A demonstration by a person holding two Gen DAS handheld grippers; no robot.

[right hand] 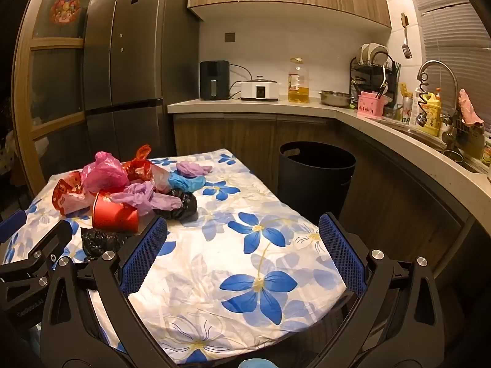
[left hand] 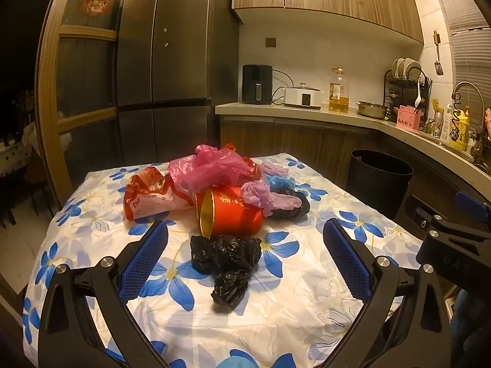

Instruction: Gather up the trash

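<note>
both tongs stand wide and empty over the flowered tablecloth [left hand: 291, 316], the left gripper [left hand: 245, 260] facing the heap and the right gripper [right hand: 242, 254] over bare cloth toward the table's right side. the trash sits in a loose pile toward the far left of the table: from the left tongs, a crumpled black bag [left hand: 227, 263] lies nearest at twelve o'clock, a red can [left hand: 233, 214] on its side just behind it with its gold mouth turned to nine o'clock, a red snack wrapper [left hand: 150, 197] at eleven, a pink bag [left hand: 211, 168] heaped on top, and purple gloves [left hand: 264, 197] draped over another black bag [left hand: 291, 207] at one o'clock. the black bin [right hand: 316, 168] waits on the floor off the table's far right corner, at about one o'clock from the right tongs. i'd worry about the can: it looks free to roll, and a nudge while pinching the black bag could send it off the edge. the thin plastic is tangled, so lifting one piece may drag others along and drop them short of the bin. the slippery cloth could bunch up if a finger catches it.
</note>
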